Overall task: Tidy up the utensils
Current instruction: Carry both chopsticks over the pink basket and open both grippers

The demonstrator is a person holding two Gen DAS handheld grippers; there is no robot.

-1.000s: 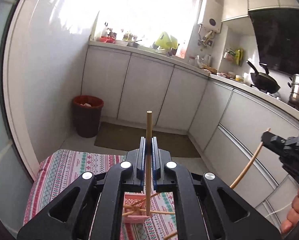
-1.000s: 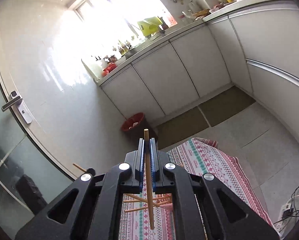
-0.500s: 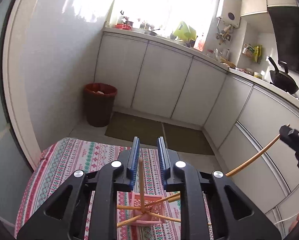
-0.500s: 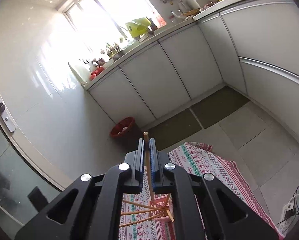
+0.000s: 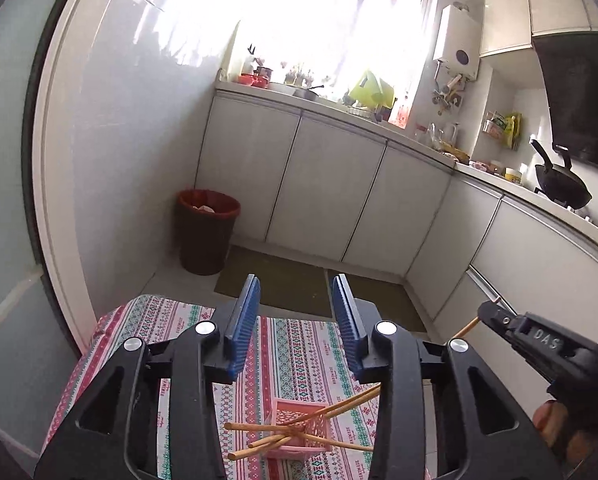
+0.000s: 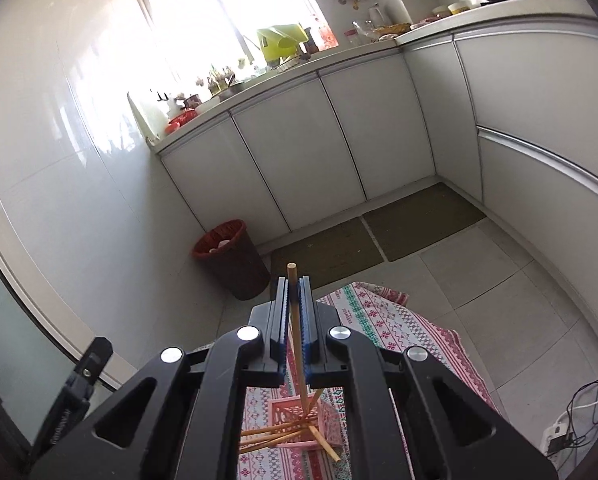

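Chopsticks [image 5: 299, 434] are piling up in the pink basket [image 5: 299, 426] at the lower centre of the left view, on the patterned cloth [image 5: 299, 352]. Your left gripper [image 5: 297, 320] is spreading its jaws with nothing between them now, where a second ago it was pinching a stick upright. Your right gripper [image 6: 295, 320] is pinching another chopstick [image 6: 295, 312] above the basket, so that one is probably going in next.
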